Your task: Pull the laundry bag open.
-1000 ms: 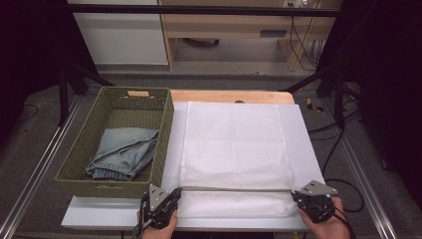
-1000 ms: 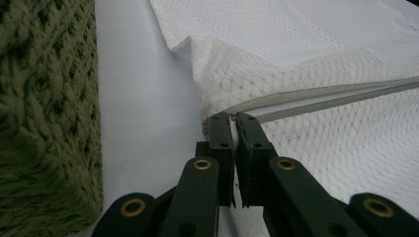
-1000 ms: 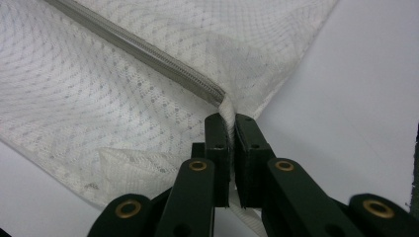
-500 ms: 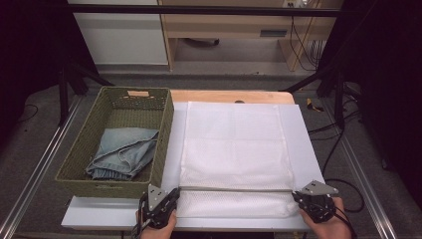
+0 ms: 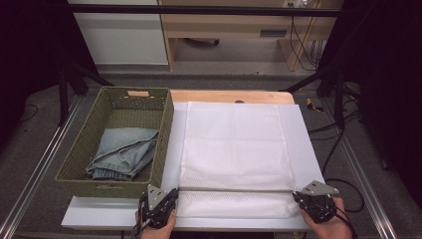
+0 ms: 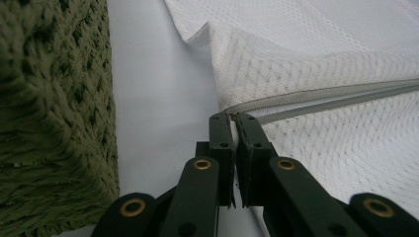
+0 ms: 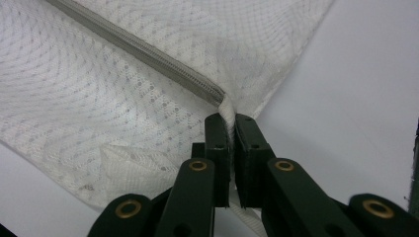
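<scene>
1. The left gripper (image 5: 166,198) is seen at the near left corner of a white mesh laundry bag (image 5: 234,149), its jaws pressed together on the end of the grey zipper (image 6: 316,96).
2. The right gripper (image 5: 304,199) is seen at the near right corner, its jaws pinched on a fold of mesh at the other zipper end (image 7: 207,91).
3. The bag is laid flat on a white board (image 5: 303,144) over the table, stretching away from both grippers toward the far edge.
4. The zipper's long axis runs straight from one gripper to the other, so each end is held by its own hand; any lift or pull is judged to depend on both moving together.
5. The mesh is thin, soft and netted.
6. A green woven basket (image 5: 79,149), rectangular and stiff, stands just left of the bag and holds folded blue denim (image 5: 124,152).
</scene>
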A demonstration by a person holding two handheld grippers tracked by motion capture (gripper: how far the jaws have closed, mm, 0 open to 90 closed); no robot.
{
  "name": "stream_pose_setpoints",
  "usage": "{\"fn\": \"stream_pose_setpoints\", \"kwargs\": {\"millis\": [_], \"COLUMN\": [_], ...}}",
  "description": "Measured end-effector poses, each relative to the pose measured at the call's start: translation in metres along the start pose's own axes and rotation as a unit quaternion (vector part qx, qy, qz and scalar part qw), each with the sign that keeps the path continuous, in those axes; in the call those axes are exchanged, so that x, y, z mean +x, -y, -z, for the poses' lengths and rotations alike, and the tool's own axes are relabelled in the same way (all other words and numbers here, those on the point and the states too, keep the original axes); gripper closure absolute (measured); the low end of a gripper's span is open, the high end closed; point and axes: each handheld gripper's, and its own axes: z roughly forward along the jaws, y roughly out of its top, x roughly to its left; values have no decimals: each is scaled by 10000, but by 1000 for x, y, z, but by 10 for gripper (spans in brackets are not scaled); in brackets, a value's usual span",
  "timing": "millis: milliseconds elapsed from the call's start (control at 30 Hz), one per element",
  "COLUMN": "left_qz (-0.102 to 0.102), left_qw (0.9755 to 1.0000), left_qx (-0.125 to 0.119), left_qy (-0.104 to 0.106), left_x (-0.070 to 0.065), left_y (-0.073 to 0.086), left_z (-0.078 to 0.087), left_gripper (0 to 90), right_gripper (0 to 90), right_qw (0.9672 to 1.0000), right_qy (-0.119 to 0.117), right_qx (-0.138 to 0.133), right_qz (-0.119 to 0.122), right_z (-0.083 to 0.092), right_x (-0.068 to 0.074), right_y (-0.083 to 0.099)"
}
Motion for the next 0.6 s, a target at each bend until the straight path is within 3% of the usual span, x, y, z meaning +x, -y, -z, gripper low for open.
{"fn": "stream_pose_setpoints", "kwargs": {"millis": [133,200,600], "left_qz": [-71,-109,-386], "left_qw": [10000,9999,9990], "left_qx": [-56,-44,50], "left_qy": [-12,0,216], "left_x": [-4,-4,-21], "left_y": [-2,-3,-2], "left_z": [1,1,-9], "left_gripper": [857,807,704], "right_gripper": [835,790,450], "right_qw": [10000,9999,9971], "right_qy": [-8,-52,60], "right_qx": [23,-77,-726], "right_qz": [-13,-88,-222], "right_z": [-2,0,7], "right_x": [0,-2,0], "right_y": [0,1,-4]}}
